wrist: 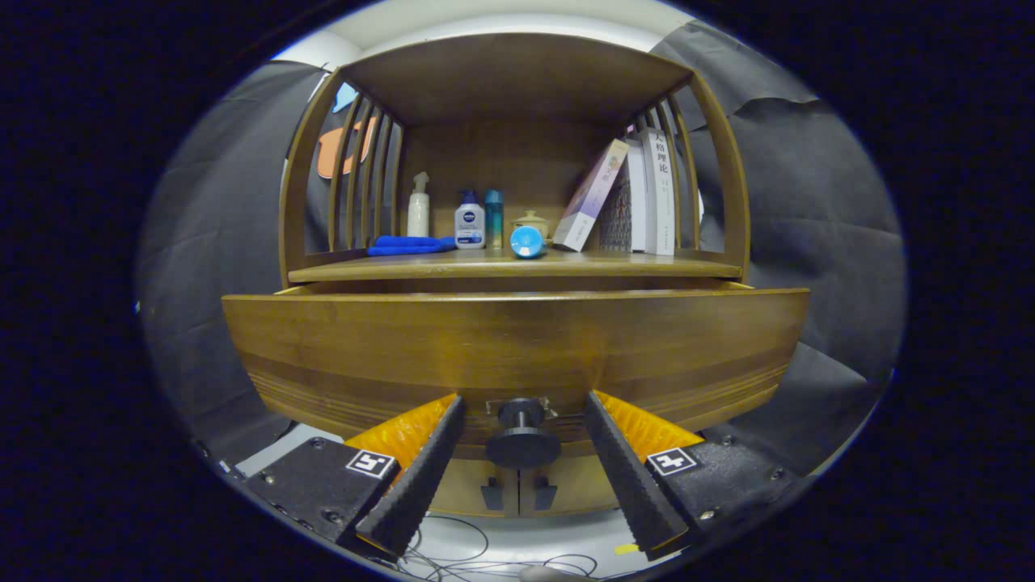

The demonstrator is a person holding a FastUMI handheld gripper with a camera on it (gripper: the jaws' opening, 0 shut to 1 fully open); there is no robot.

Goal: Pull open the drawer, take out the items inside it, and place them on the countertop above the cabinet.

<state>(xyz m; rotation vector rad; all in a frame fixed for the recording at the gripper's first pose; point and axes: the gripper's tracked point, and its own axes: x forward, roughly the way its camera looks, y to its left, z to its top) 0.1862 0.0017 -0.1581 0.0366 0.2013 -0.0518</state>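
The drawer [515, 347] fills the middle of the frame, pulled out a little, its round knob [522, 436] low in the middle. The gripper [524, 420] has its fingers spread wide on each side of the knob, not touching it. If they close too low or crooked, they could slip off the knob.

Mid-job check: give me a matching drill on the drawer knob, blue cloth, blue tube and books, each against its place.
1. drawer knob
2. blue cloth
3. blue tube
4. books

a. leaning at the countertop's right end
b. between the open gripper fingers
c. lying flat by the white pump bottle
d. lying on its side, mid-countertop

Pairs: 1-b, 2-c, 3-d, 4-a
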